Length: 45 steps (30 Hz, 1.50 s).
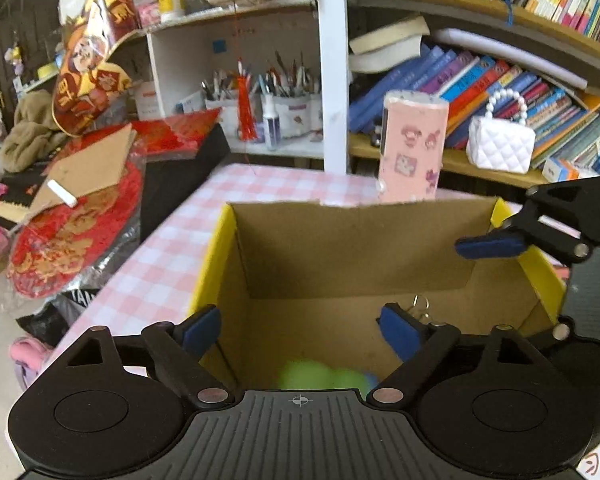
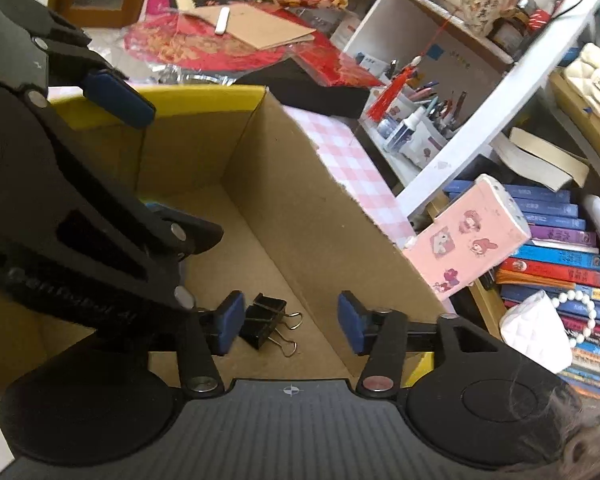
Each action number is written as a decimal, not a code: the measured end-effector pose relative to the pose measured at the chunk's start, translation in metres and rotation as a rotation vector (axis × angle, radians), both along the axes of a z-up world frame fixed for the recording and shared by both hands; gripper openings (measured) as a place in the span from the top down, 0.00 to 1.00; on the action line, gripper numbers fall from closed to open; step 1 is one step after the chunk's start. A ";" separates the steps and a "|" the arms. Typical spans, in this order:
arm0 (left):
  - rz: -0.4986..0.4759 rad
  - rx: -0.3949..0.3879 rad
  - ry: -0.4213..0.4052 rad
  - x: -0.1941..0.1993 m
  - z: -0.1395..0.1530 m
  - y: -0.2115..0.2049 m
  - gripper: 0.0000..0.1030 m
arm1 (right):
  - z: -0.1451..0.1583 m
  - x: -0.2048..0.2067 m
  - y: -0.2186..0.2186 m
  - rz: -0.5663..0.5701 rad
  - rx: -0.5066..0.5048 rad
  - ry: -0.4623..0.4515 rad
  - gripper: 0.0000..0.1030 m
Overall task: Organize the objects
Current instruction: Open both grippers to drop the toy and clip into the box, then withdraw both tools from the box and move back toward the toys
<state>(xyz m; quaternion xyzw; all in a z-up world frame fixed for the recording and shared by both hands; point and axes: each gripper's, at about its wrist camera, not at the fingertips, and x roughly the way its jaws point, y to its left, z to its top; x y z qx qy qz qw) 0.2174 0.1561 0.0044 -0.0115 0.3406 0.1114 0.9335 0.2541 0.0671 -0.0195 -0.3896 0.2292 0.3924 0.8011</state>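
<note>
Both your grippers hang inside the cardboard box (image 2: 300,200), jaws apart and empty. The right gripper (image 2: 290,322) has the black binder clip (image 2: 266,322) lying at nine o'clock beside its pad; the left gripper (image 1: 300,330) stands over a blurred green object (image 1: 320,374), box wall close at nine o'clock.

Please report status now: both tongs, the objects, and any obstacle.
Left tongs open, right tongs open, both over cardboard box. Binder clips on box floor, not gripped. Nothing in the way.

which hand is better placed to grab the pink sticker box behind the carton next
Right, probably. The pink sticker box stands just past the carton wall on the right gripper side, its fingers open and empty.
</note>
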 end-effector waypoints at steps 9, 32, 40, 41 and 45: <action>0.027 -0.035 -0.149 -0.047 0.038 0.011 0.05 | 0.045 -0.043 -0.020 -0.101 0.154 -0.129 0.27; 0.082 -0.009 -0.176 -0.187 0.018 0.012 0.03 | 0.042 -0.182 -0.077 -0.657 0.550 -0.008 0.20; 0.093 -0.005 -0.110 -0.224 -0.002 0.007 0.03 | 0.017 -0.225 -0.078 -0.758 0.554 0.047 0.20; 0.086 -0.001 -0.104 -0.227 -0.004 0.007 0.03 | 0.014 -0.229 -0.078 -0.764 0.551 0.057 0.20; 0.069 0.001 -0.079 -0.237 -0.009 0.005 0.03 | 0.005 -0.244 -0.076 -0.764 0.504 0.068 0.20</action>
